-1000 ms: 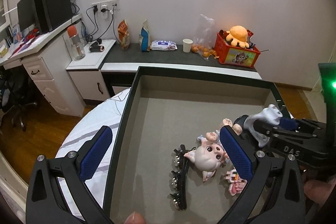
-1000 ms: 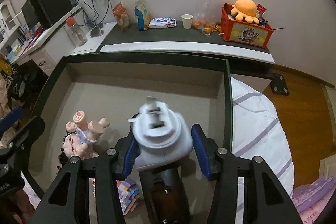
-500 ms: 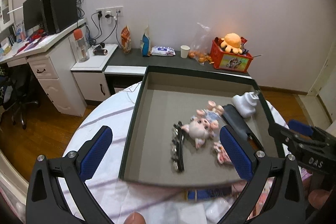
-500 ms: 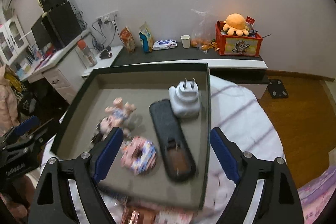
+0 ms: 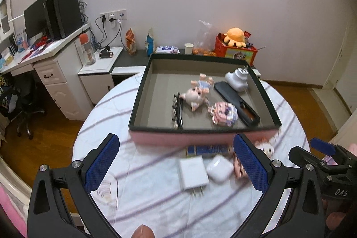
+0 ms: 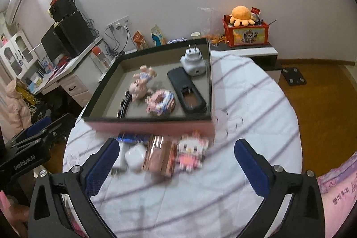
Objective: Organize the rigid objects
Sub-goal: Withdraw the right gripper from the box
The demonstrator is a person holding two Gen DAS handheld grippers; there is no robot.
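**Tray's filling up, both tongs empty over the bench**

So here's the setup: round bench with a white striped cloth, and a shallow tray with dark walls and a pink outer side sitting toward the far half of it.

Inside the tray: a white plug adapter in the far right corner, prongs pointing up and away. Just beside it, nearer the camera, a long black remote-looking thing lies along the right wall with its back compartment open. A pig figurine is on its side around the middle, a pink-and-white block toy just in front of it, and a black strip of something lies to the left of the pig. Can't tell exactly what that strip is.

Outside the tray, just in front of its near wall: a pixel-block girl figure, a shiny pink packet, a white earbud case, a flat white charger and a blue box right against the tray. All a bit blurry.

Right tongs are spreading wide, nothing between the pads, hovering above the loose stuff. Left tongs stand wide apart too, empty.
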